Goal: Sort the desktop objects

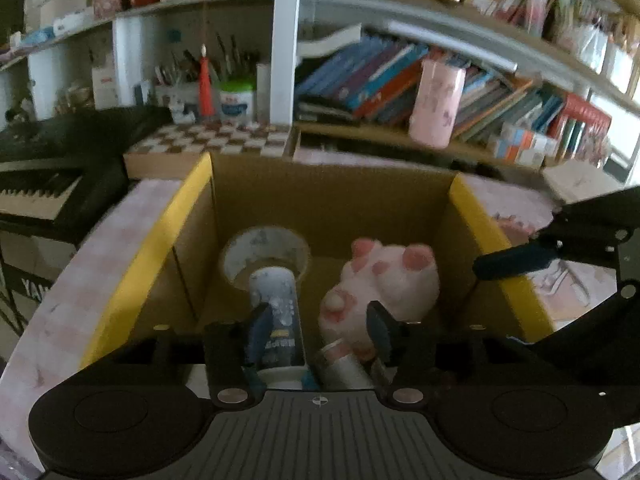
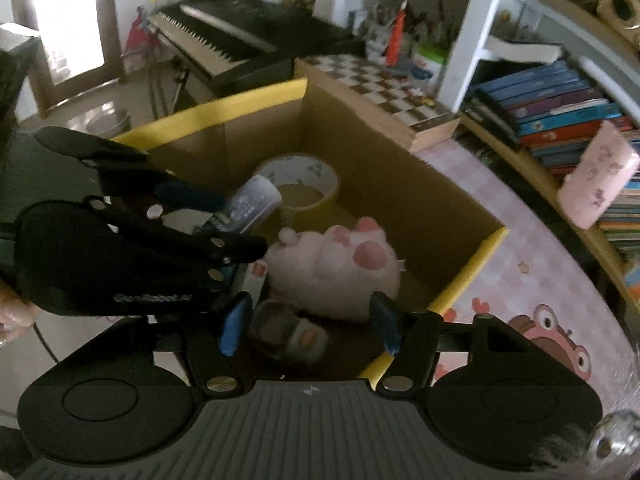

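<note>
1. The cardboard box (image 1: 332, 204) with yellow-edged flaps stands open on the pink patterned tablecloth (image 2: 500, 216), its far wall toward the bookshelf (image 1: 440, 80) and the chessboard (image 1: 216, 140).
2. Inside, a pink paw-shaped plush (image 1: 380, 280) fills the right half of the box floor; a roll of tape (image 1: 264, 256) lies flat near the far left corner.
3. Your left gripper (image 1: 318, 324) hangs over the box's near edge with its fingers partly spread. The white printed tube (image 1: 276, 312) lies against the left finger, and no pad can be seen pressing on it from the right, so it looks released rather than held.
4. The tube's long axis runs straight away from your left fingers toward the tape roll, its far end tipped into the roll's opening. Your left hand is the nearer one to it.
5. Your right gripper (image 2: 310, 326) hovers over the box's near right corner, fingers moderately apart and holding nothing, the plush just beyond them.
6. Small items lie dim and blurred at the box's near wall; what they are cannot be told.
</note>
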`<state>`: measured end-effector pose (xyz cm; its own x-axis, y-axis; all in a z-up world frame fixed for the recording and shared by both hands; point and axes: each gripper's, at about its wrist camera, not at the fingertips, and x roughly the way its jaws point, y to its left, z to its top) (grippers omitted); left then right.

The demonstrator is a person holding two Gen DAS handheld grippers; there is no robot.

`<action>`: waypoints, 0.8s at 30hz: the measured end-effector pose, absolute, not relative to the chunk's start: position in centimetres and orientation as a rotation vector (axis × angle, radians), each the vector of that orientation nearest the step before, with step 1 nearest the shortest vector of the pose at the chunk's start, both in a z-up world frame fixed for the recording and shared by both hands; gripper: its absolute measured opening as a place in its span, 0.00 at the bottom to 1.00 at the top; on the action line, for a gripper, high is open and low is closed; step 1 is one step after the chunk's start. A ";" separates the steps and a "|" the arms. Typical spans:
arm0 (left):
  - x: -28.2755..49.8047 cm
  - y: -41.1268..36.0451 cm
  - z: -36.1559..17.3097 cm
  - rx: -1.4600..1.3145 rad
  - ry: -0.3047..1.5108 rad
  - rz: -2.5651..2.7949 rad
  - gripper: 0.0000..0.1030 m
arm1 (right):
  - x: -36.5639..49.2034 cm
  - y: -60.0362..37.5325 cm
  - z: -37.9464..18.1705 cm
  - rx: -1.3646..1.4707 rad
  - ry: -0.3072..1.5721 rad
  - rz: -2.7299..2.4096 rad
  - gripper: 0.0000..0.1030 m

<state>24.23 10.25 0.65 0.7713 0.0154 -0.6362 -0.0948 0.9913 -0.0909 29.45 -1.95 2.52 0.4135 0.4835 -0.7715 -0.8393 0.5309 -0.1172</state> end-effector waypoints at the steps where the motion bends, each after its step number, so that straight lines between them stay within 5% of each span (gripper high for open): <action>1: 23.8 10.3 1.0 -0.131 0.671 0.057 0.53 | 29.1 -2.3 2.8 -0.536 0.738 0.873 0.62; 24: 9.1 7.2 4.7 -0.097 0.464 0.017 0.79 | 13.8 -11.6 6.3 -0.112 0.493 0.389 0.65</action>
<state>9.14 7.25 4.69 0.8944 -0.0055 -0.4472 -0.0385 0.9953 -0.0893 13.83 -11.62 6.25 0.8093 0.3362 -0.4816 -0.3897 0.9209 -0.0119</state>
